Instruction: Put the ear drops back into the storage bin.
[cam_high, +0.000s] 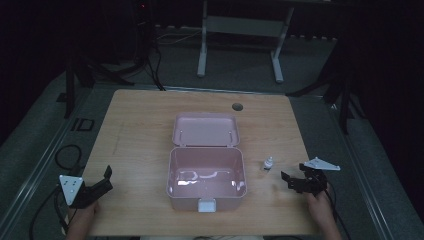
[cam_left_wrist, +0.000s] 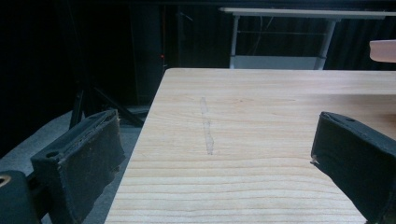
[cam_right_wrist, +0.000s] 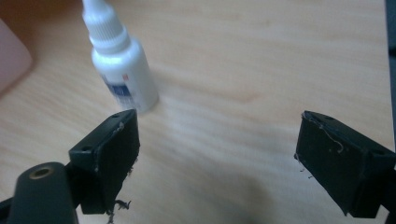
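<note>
The small white dropper bottle (cam_high: 268, 163) is seen upright on the wooden table (cam_high: 140, 135), just right of the open pink box (cam_high: 206, 172). The right gripper (cam_high: 289, 180) is held near it — jaws spread wide, nothing between them. The left gripper (cam_high: 102, 181) is likewise wide open — well apart at the table's left edge.

We see pink box (cam_high: 206, 180) mid-table (cam_high: 135, 130), lid open; round hole (cam_high: 237, 106) beyond box; white desk frame (cam_high: 240, 25) farther behind box.
</note>
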